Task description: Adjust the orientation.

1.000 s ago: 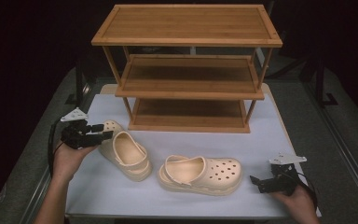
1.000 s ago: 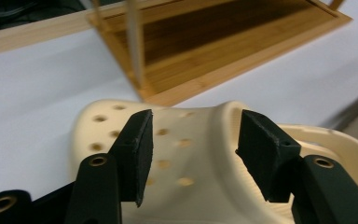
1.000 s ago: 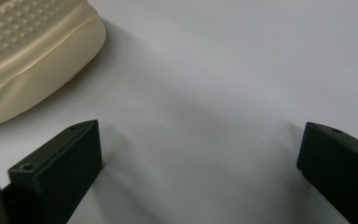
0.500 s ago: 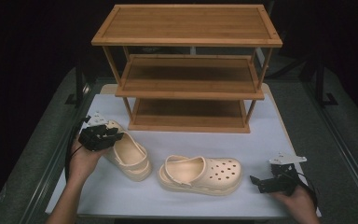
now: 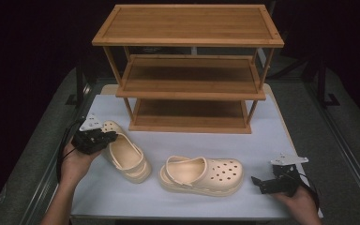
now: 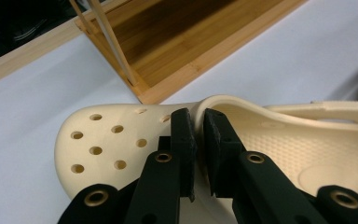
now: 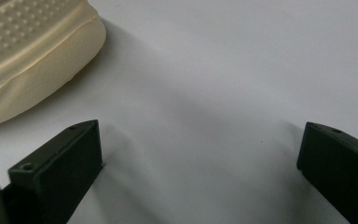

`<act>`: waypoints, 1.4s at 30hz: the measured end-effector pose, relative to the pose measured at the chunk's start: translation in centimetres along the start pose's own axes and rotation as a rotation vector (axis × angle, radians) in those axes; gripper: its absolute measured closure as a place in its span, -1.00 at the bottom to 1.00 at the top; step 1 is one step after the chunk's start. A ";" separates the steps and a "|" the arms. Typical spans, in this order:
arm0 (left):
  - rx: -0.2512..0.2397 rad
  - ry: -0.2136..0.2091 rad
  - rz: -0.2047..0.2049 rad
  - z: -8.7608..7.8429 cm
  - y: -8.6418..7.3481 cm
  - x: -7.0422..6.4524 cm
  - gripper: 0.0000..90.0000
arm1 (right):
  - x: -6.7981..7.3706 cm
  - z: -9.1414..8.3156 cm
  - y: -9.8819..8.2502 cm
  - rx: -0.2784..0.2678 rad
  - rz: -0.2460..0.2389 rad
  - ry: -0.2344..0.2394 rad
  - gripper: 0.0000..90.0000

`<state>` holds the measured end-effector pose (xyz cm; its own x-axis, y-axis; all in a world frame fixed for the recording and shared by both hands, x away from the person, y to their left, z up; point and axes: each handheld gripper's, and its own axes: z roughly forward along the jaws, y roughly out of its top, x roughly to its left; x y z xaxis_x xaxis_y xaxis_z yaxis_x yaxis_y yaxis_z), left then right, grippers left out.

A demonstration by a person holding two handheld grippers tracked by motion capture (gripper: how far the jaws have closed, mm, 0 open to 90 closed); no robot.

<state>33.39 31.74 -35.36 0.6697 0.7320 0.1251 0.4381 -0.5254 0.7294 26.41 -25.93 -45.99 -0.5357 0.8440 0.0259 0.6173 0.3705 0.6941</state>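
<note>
The left gripper (image 6: pixel 196 135) has just been closing; its jaws now pinch the upper's rim of the left clog (image 5: pixel 124 154), which lies ahead of it near the rack (image 5: pixel 187 70). The right gripper (image 7: pixel 200 154) rests wide open, holding nothing, beside the right clog (image 5: pixel 201 174).

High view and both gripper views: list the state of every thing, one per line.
Left tool: jaws just closed, pinching the left clog's collar edge.
Left clog: flat on the table, gripped.
Right clog: flat on the table, free.
Right tool: open wide, nothing between its jaws.
Shelf rack: upright, three bare shelves.
</note>
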 end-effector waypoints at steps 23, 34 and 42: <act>0.004 -0.182 0.136 0.0 0.6 -5.8 0.82 | 0.0 0.0 0.0 0.001 0.001 0.000 -1.00; -0.054 -0.181 0.007 -2.5 -1.7 -3.9 0.75 | 0.0 0.0 0.0 0.001 0.000 0.000 -1.00; 0.011 -0.112 -0.106 -2.5 -6.9 -1.5 1.00 | 0.0 0.0 0.0 0.001 -0.001 -0.001 -1.00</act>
<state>27.81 35.34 -38.88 0.6820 0.7308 -0.0282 0.5159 -0.4534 0.7269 26.41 -25.93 -45.98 -0.5361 0.8438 0.0247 0.6173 0.3719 0.6933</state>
